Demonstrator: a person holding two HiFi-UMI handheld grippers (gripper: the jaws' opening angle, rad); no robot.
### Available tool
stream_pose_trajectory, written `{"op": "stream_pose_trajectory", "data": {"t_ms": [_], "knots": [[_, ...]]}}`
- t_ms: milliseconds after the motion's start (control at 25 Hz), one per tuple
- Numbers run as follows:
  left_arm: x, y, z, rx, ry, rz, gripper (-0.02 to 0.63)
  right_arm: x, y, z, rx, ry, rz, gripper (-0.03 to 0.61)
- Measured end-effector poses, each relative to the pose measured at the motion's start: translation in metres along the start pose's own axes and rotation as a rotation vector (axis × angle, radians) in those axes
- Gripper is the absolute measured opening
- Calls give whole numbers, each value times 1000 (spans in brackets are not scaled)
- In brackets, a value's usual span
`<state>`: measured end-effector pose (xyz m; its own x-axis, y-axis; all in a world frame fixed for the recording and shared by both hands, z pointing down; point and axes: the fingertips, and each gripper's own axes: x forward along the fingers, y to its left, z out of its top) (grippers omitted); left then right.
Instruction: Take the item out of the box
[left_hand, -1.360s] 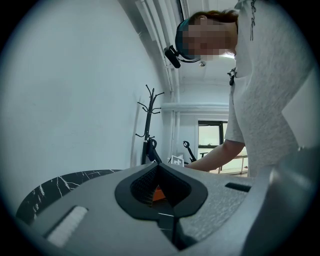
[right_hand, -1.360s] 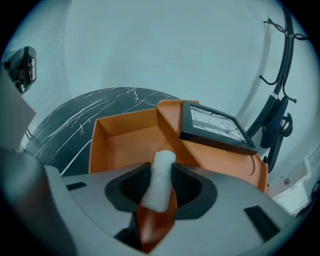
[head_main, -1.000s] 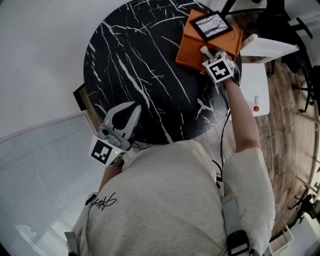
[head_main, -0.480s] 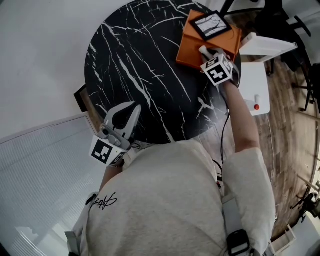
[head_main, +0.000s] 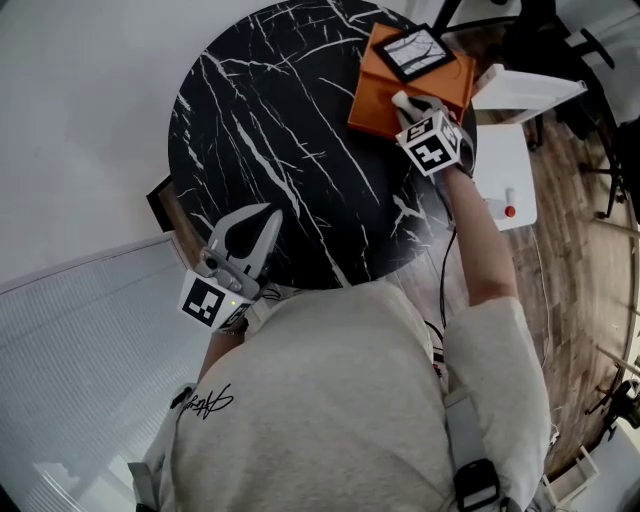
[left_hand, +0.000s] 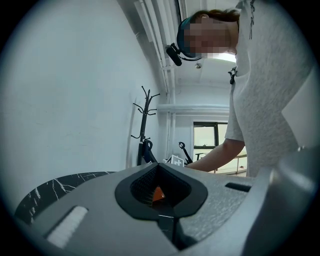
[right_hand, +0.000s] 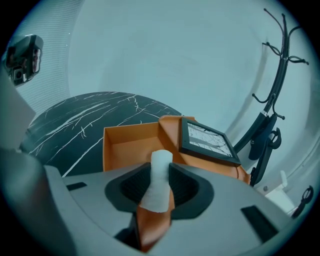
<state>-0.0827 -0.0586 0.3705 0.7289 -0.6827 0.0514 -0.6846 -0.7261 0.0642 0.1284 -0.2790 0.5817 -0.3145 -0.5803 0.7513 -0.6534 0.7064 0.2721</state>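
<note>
item, a white-capped orange stick (right_hand: 160, 180), clamped in right gripper (head_main: 408, 108), eased back slightly since a second ago, just above open orange box (right_hand: 130, 142); removal nearly done. left gripper (head_main: 250, 225) closed, empty.

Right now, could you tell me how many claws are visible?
2: the left claw by the table's near edge; the right claw, gripping a white-tipped item, at the orange box.

box (head_main: 372, 98): orange, open-topped, at the table's (head_main: 270, 150) far right; a black-framed panel (head_main: 418, 52) lies on its far part.
item (right_hand: 161, 167): white tip, orange body, clamped upright in the right tool (right_hand: 161, 192), at the box's near edge.
</note>
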Motion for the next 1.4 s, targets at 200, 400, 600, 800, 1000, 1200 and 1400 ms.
{"op": "stream_pose_trajectory", "data": {"t_ms": [200, 400, 600, 800, 1000, 1200, 1400], "knots": [[1, 0, 3, 1, -4, -11, 0, -2, 3, 3, -28, -16, -6, 112], [0, -1, 2, 11, -13, -26, 0, -11, 8, 10, -33, -38, -11, 112], [2, -2, 6, 12, -21, -38, 0, -22, 13, 18, -34, -64, -14, 112], [4, -6, 8, 17, -29, -58, 0, -32, 17, 24, -35, -84, -19, 112], [5, -10, 10, 20, -34, -76, 0, -47, 23, 31, -40, -106, -27, 112], [8, -12, 9, 21, -34, -91, 0, -61, 29, 40, -44, -138, -30, 112], [13, -15, 11, 21, -40, -112, 0, -76, 33, 49, -45, -169, -35, 112]]}}
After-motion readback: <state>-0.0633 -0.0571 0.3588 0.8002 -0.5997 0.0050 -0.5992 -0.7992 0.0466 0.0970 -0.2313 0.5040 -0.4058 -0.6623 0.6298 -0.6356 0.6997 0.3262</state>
